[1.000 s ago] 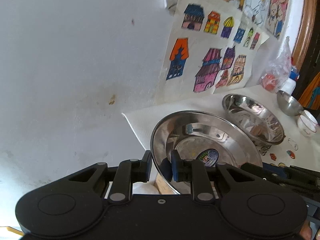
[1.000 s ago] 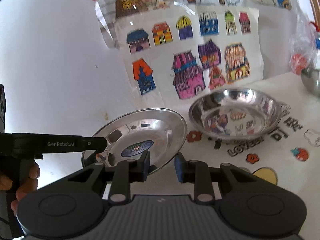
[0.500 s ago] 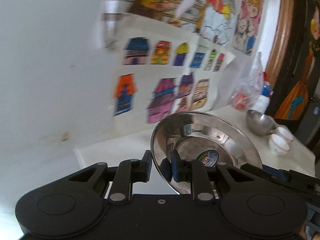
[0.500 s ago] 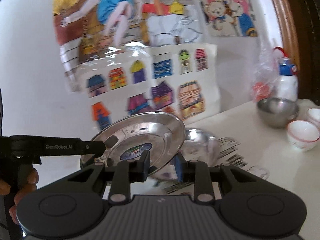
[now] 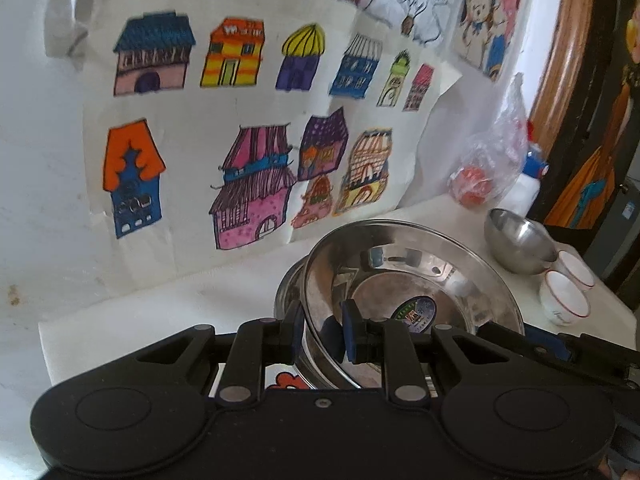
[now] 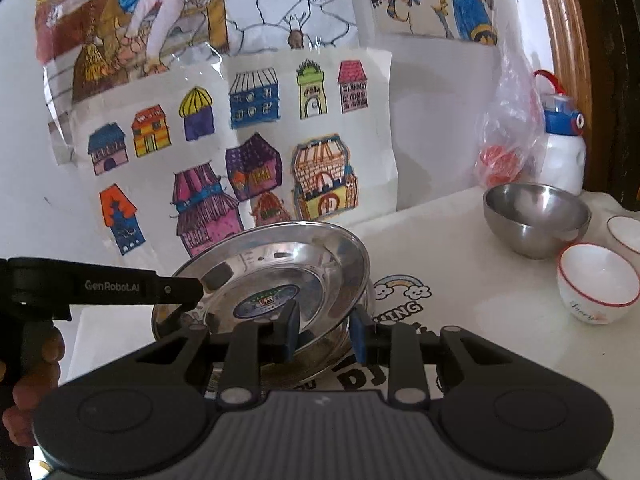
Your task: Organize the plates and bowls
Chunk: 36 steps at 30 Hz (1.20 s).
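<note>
- A person's hand [image 6: 34, 376] at the far left grips a black handle; the arm running from it reads "GenRobot.AI" in pale letters.
- That left hand-held gripper [image 5: 320, 334] pinches the rim of a shiny steel plate [image 5: 412, 284], one blue pad inside the rim and the other outside.
- The plate is round and shallow with a mirror finish and a round blue-green sticker in its middle, too small to read. It is held tilted just above a second steel plate [image 6: 320, 354] lying on the tabletop [image 6: 448, 252].
- The right hand-held gripper [image 6: 322, 334] also has the near rim of the lifted plate between its blue pads; I cannot tell whether they press on it.
- The tabletop wears a white cloth with a printed rainbow and bold black letters, partly hidden; "ING" and "DJ" show.
- Behind, glossy paper sheets of crayon-coloured houses [image 5: 248, 136] lean on the white wall.
- Further right sits a round, deep steel bowl [image 6: 536, 220], then two white ceramic bowls [image 6: 598, 286] with thin red rims, the nearer carrying small cursive script I cannot read.
- At the back stand a crinkled clear plastic bag [image 6: 506, 136] and a white bottle [image 6: 564, 140] with a blue cap.
</note>
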{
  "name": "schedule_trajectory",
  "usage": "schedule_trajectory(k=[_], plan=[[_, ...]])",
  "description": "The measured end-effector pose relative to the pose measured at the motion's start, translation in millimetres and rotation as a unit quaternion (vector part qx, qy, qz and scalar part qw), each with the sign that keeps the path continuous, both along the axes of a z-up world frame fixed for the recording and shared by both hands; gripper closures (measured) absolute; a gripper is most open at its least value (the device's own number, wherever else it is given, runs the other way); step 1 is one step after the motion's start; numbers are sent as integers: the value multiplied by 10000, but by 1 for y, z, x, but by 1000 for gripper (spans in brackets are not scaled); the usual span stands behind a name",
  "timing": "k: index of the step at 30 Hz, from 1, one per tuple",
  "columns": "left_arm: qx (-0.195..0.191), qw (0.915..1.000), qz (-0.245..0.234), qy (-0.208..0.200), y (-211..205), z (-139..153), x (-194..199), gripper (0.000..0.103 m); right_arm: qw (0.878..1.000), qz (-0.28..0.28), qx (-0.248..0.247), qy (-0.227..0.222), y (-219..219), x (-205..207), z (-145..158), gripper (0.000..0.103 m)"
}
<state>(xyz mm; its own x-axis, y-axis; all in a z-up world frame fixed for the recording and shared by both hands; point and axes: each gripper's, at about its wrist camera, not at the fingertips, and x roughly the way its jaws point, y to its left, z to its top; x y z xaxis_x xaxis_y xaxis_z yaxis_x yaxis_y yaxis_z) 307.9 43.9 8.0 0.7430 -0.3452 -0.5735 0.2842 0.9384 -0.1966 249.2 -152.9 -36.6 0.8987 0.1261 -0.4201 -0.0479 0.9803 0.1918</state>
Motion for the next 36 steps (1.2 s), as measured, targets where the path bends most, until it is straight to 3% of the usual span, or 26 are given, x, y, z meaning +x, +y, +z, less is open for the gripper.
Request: schedule_trajectory(k=[5, 16, 25, 30, 34, 36], plan=[[-3, 9999, 92, 120, 0, -8, 10, 81, 9999, 62, -28, 87, 3, 6, -5, 69], [333, 9992, 195, -52, -8, -9, 8, 80, 9997, 26, -227, 102, 7, 7, -3, 68], [785, 9964, 326, -22, -18, -8, 7, 80, 9964, -1, -825, 185, 22, 10, -2, 60], [826, 9960, 333, -55, -20, -8, 7, 80, 9944, -47, -1041, 160, 26, 11, -3, 57], [757, 9965, 345, -48, -17, -8, 7, 80, 9934, -81, -1137, 117, 26, 11, -6, 32], [705, 9968, 372, -55, -15, -8, 6, 79, 9927, -90, -1205, 45, 27, 9, -5, 28]])
